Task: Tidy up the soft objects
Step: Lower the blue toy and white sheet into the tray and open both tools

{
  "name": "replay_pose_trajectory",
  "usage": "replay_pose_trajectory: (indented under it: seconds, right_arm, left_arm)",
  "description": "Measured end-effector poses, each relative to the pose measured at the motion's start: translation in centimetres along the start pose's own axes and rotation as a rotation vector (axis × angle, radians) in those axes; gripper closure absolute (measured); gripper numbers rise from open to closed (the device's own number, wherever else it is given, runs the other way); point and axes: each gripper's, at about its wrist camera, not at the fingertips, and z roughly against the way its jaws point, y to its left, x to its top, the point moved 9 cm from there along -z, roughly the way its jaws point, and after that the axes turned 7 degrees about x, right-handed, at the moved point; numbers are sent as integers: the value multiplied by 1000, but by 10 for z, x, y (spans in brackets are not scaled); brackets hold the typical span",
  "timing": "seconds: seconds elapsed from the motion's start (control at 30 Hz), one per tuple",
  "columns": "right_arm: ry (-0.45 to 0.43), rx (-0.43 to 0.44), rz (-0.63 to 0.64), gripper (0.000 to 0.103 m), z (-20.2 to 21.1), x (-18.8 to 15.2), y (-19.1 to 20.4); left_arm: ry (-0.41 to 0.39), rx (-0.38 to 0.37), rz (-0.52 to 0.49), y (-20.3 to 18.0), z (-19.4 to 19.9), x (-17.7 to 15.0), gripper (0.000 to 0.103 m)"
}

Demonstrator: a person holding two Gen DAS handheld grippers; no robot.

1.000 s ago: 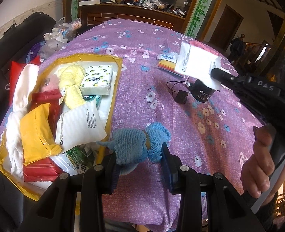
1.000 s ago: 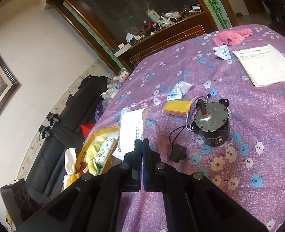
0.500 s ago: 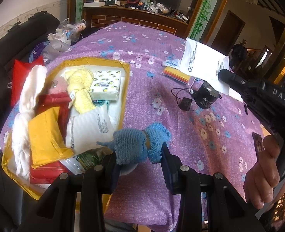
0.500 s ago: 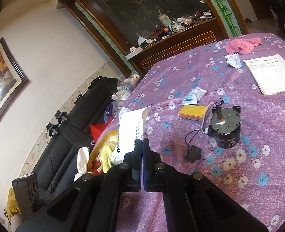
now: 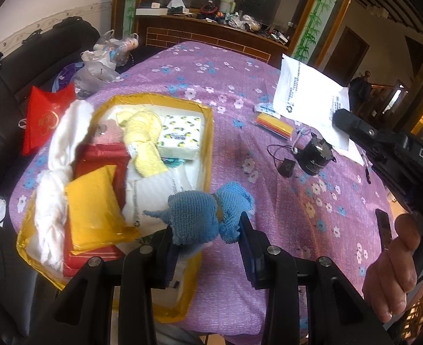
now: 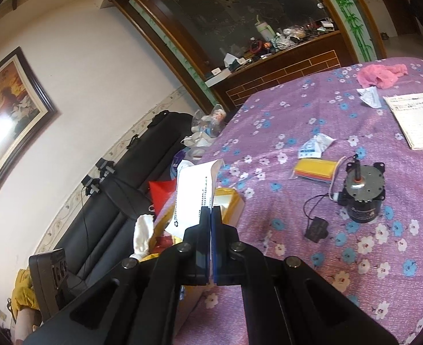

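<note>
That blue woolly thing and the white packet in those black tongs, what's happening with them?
A person is sorting soft things with a handheld gripper in each hand. The left gripper is clamped on a blue knitted toy, held above the near edge of a yellow tray already filled with cloths and packets. The right gripper is shut on a white plastic packet, held up above the purple flowered tablecloth. Neither is in the tray yet.
</note>
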Motion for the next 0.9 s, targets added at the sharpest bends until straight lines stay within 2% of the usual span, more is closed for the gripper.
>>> replay_pose_trajectory:
  seconds: [0.37,0.6,0.67,0.77,0.83,0.9]
  right_arm:
    - [70,98,-11,102,-24,-12,25]
    - [177,97,8,102,-77,-31,37]
    - [216,94,15,102,-98,-38,39]
    - [257,72,31,102,-121,-49,38]
    - [290,53,41,102,-135,-54,37]
    - [320,39,47,100,-147,-60,36]
  left_arm:
    - [-40,71,57,44,3,14,64]
    - [-11,96,93,76,-15,15,63]
    - [-21,105,79,79,-17,16,61]
    - [-62,198,35,87,-18,20,56]
    - [-63,189,33,88,-21,22,54]
    - [-64,174,52,91,-23,22,46]
